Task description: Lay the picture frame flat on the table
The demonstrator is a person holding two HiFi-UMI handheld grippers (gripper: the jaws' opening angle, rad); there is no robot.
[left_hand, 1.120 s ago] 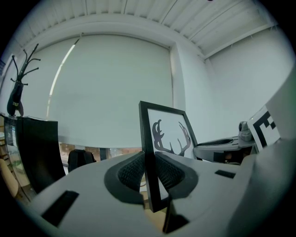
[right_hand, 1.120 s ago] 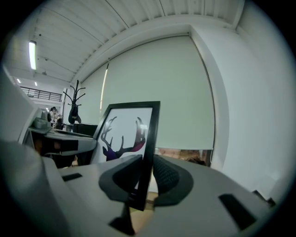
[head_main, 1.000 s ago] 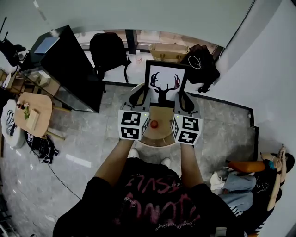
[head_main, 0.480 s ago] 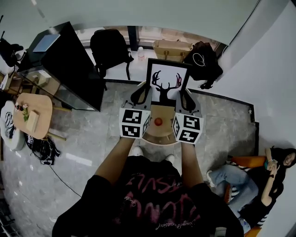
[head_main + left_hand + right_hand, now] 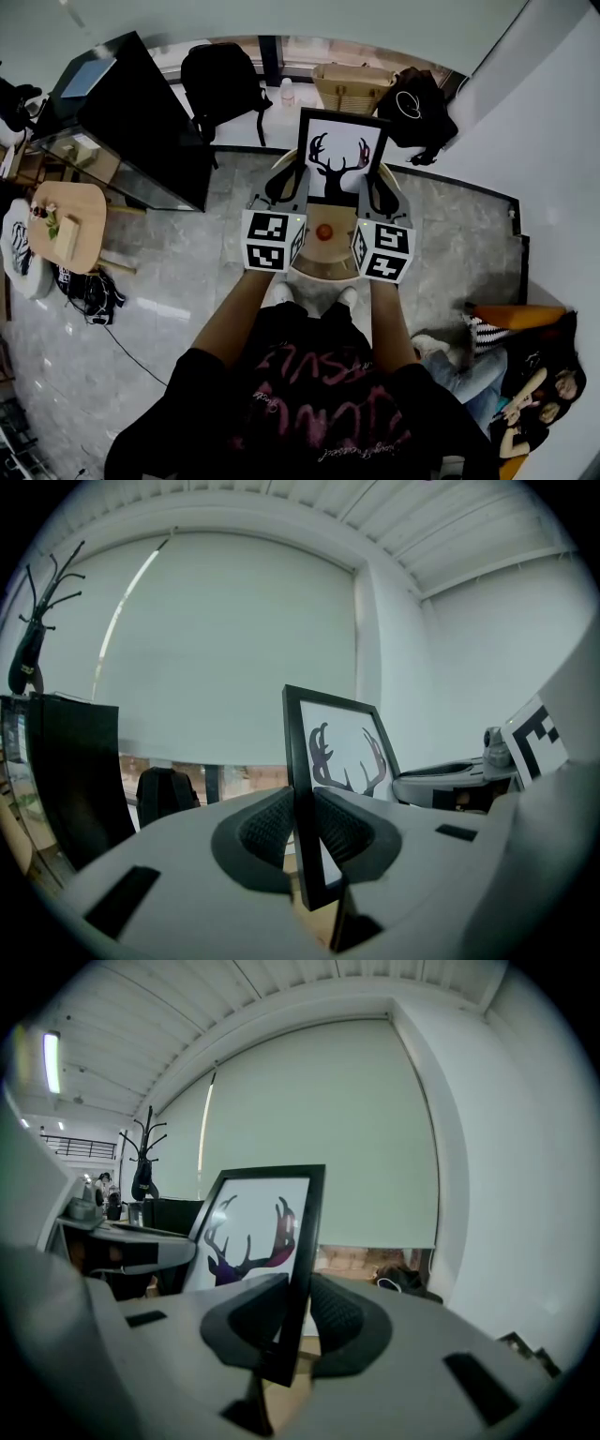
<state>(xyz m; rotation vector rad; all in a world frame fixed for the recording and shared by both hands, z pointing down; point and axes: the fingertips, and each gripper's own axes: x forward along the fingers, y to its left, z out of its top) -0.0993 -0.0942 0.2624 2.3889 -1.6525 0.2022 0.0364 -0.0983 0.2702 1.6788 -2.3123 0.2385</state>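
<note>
Looking down through the head view, I see the picture frame (image 5: pixel 339 161) standing upright over the far side of the round wooden table (image 5: pixel 323 274), its antlered deer print turned toward me. The left gripper (image 5: pixel 289 183) has the frame's left side and the right gripper (image 5: pixel 373 187) has its right side, both low on the border. The marker cubes sit level with each other on either side of a small red ball (image 5: pixel 323 232) that lies on the tabletop between them.

From the left gripper view, the left gripper (image 5: pixel 302 832) has its jaws closed down to the thickness of the black border, with the ribbed pads (image 5: pixel 262 827) pressed against both faces of the picture frame (image 5: pixel 328 761). The lower corner of the frame pokes out just below the pads, with wood showing beneath it. From here I cannot tell whether that corner touches the table.

The right gripper view matches: the right gripper (image 5: pixel 291 1321) is clamped the same way on the opposite border of the picture frame (image 5: pixel 258 1232), which leans slightly in that view (wide-angle lens, so I would not swear to the tilt).

Beyond the table, a black backpack (image 5: pixel 220 89), a tan basket (image 5: pixel 352 89) and a black bag (image 5: pixel 417 108) sit along the window wall. A tall black cabinet (image 5: pixel 131 122) stands to the left, and a person (image 5: pixel 534 389) sits on the floor at lower right.
</note>
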